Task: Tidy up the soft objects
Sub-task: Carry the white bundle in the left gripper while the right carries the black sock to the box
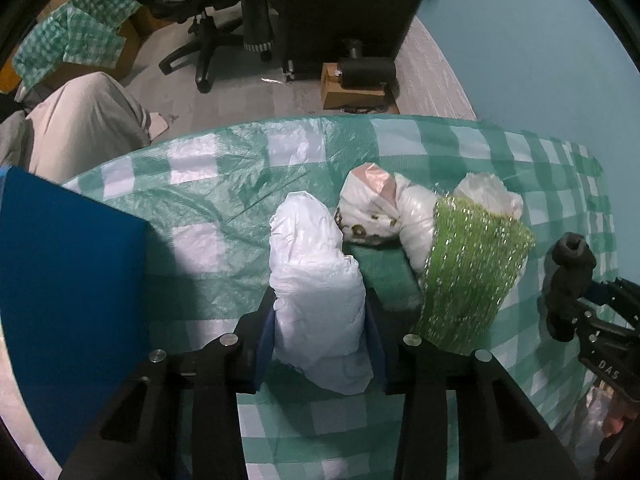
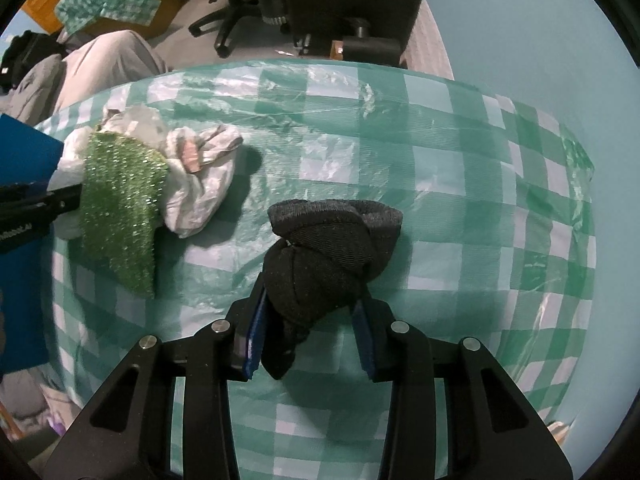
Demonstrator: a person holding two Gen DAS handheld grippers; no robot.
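Note:
My left gripper (image 1: 320, 316) is shut on a white plastic bag bundle (image 1: 316, 276) above the green checked table cover (image 1: 224, 184). Just right of it lie a crumpled white printed bag (image 1: 372, 208) and a sparkly green cloth (image 1: 468, 272) over more white plastic. My right gripper (image 2: 310, 308) is shut on a knotted dark grey sock bundle (image 2: 332, 248); it also shows at the right in the left wrist view (image 1: 570, 276). In the right wrist view the green cloth (image 2: 120, 204) and the white bags (image 2: 200, 172) lie at the left.
A blue box (image 1: 68, 288) stands at the table's left edge. Beyond the table are an office chair (image 1: 212, 8), a dark cabinet (image 1: 344, 12), a cardboard box (image 1: 352, 92) and a person's knee (image 1: 84, 120). A light blue wall (image 1: 540, 40) runs along the right.

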